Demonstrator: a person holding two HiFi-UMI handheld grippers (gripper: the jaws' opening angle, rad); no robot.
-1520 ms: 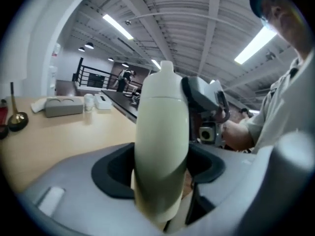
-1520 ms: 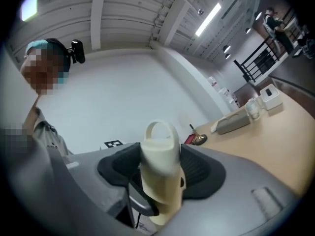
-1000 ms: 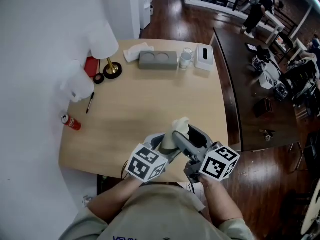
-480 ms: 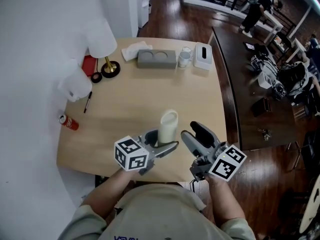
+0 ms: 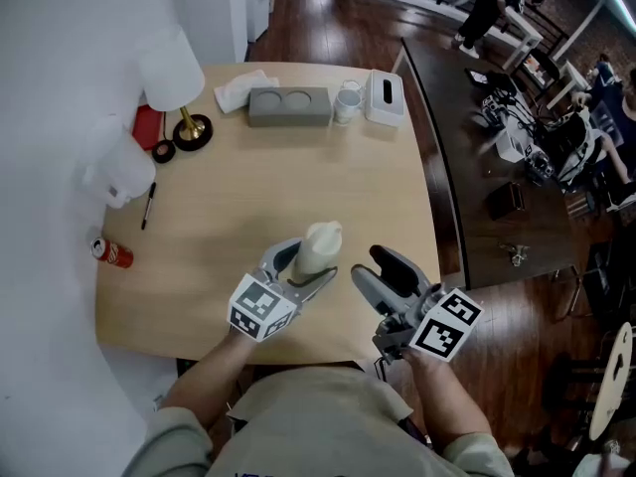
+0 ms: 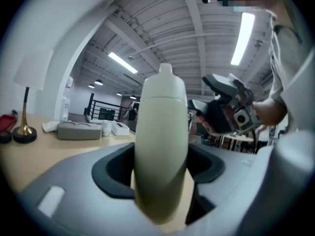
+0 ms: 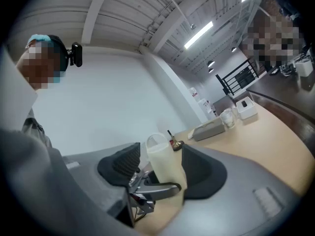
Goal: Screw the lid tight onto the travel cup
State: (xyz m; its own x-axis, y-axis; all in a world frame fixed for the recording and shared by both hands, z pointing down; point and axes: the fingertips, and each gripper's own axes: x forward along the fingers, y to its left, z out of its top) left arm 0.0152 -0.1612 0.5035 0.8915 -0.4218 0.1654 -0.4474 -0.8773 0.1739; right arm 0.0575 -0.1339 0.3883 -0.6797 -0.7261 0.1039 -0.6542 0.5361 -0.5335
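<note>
The cream travel cup [image 5: 318,248] with its lid on stands upright over the near edge of the wooden table [image 5: 298,177]. My left gripper [image 5: 306,268] is shut on the cup's lower body. In the left gripper view the cup [image 6: 161,146] fills the gap between both pads of that gripper [image 6: 160,183], and the lid's spout [image 6: 165,69] points up. My right gripper [image 5: 380,268] hovers a short way right of the cup, open, with nothing between its jaws. Past the right gripper [image 7: 160,173], in its own view, the cup [image 7: 165,168] shows beyond the open jaws.
At the table's far side are a white lamp [image 5: 171,71], a grey two-hole holder [image 5: 288,105], a glass [image 5: 346,103] and a tissue box [image 5: 384,97]. A red can [image 5: 111,253], a pen [image 5: 147,205] and a white jug [image 5: 111,175] lie left. A dark table [image 5: 467,157] stands right.
A second ago both grippers were close together at the tilted cup. Now the right gripper is away from the cup, and the left gripper alone holds it upright, shifted a little left.
</note>
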